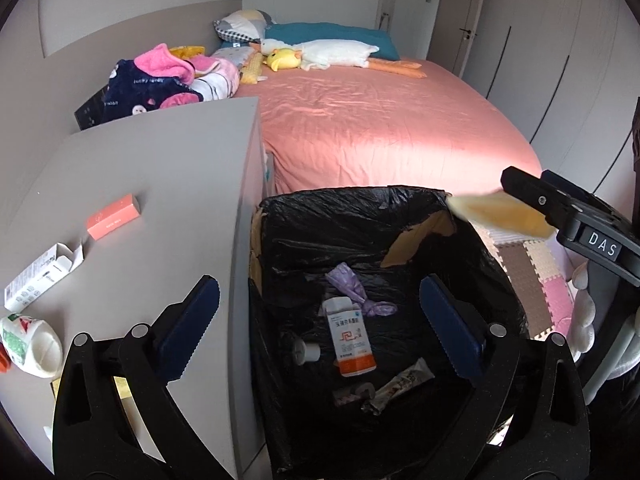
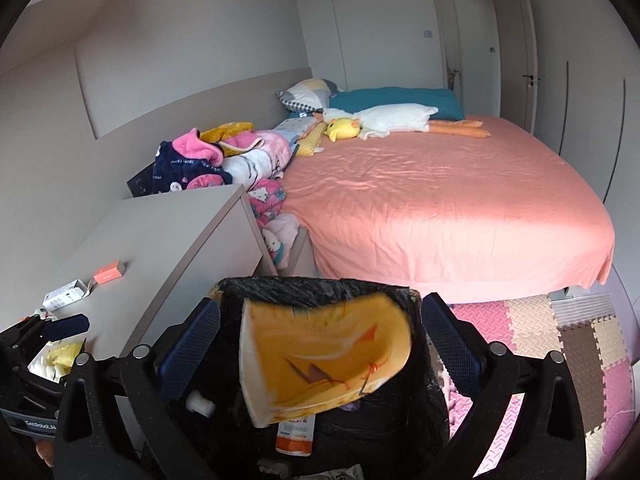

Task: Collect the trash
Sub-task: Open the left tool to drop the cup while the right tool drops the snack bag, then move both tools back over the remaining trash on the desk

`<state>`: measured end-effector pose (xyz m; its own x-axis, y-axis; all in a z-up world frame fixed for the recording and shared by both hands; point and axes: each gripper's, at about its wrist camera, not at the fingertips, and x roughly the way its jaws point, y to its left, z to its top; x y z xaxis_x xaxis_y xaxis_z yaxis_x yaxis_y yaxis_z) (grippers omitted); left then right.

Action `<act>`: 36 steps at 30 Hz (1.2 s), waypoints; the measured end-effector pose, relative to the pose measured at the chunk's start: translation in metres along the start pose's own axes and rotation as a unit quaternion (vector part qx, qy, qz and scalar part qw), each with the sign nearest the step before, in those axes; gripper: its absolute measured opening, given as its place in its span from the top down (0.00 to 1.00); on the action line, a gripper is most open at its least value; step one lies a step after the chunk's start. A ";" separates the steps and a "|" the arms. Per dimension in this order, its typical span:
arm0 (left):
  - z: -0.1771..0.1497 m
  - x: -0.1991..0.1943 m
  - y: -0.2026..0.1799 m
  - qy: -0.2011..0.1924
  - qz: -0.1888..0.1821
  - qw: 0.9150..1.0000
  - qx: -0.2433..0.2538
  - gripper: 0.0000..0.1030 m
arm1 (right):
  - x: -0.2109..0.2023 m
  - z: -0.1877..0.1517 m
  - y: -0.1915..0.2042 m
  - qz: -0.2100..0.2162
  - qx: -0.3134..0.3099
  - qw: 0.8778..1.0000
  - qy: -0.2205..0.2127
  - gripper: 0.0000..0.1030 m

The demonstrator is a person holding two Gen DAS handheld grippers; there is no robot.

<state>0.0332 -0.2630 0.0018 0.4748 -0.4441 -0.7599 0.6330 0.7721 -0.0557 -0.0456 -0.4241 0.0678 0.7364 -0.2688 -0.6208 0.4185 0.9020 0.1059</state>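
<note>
Left wrist view: left tongs [image 1: 320, 314] spread wide, nothing between them, hovering over the bin [image 1: 496, 280], a black-lined box standing between the counter [image 1: 168, 168] and the bed [image 1: 380, 128]. Inside the bin: white-orange box [image 1: 350, 338], purple wad [image 1: 352, 290], wrapper [image 1: 400, 388], small white cap [image 1: 306, 352]. Right tongs [image 1: 532, 204] come in from the right above the bin's far right corner, with a yellow packet [image 1: 500, 214] at their tips, blurred. Right wrist view: right tongs [image 2: 320, 344] stand wide apart; packet [image 2: 324, 356] sits between them over the bin [image 2: 312, 292], touching neither pad as far as I can see, so can't tell if anything has hold of it. Still on the counter: pink box [image 1: 114, 216], opened white carton [image 1: 44, 274], white bottle [image 1: 30, 346] lying on its side near the left edge. Bed carries a clothes pile [image 1: 168, 80], pillows [image 1: 332, 38], plush toys [image 1: 320, 54]. Foam mat [image 2: 560, 344] on the floor to the right of the bin.
</note>
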 end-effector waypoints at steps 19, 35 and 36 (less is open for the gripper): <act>-0.003 -0.014 0.033 -0.008 0.027 0.999 -0.038 0.06 | 0.003 -0.002 0.024 0.028 -0.022 0.999 0.007 0.03; -0.029 -0.044 0.114 -0.012 0.092 0.986 -0.138 0.06 | 0.021 -0.010 0.109 0.117 -0.125 0.985 0.012 0.03; -0.031 -0.046 0.119 -0.012 0.097 0.984 -0.146 0.06 | 0.023 -0.010 0.117 0.126 -0.138 0.982 0.011 0.03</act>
<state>0.0683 -0.1365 0.0103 0.5861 -0.2824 -0.7595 0.3278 0.9398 -0.0964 0.0150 -0.3213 0.0588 0.7855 -0.0215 -0.6185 0.0628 0.9970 0.0451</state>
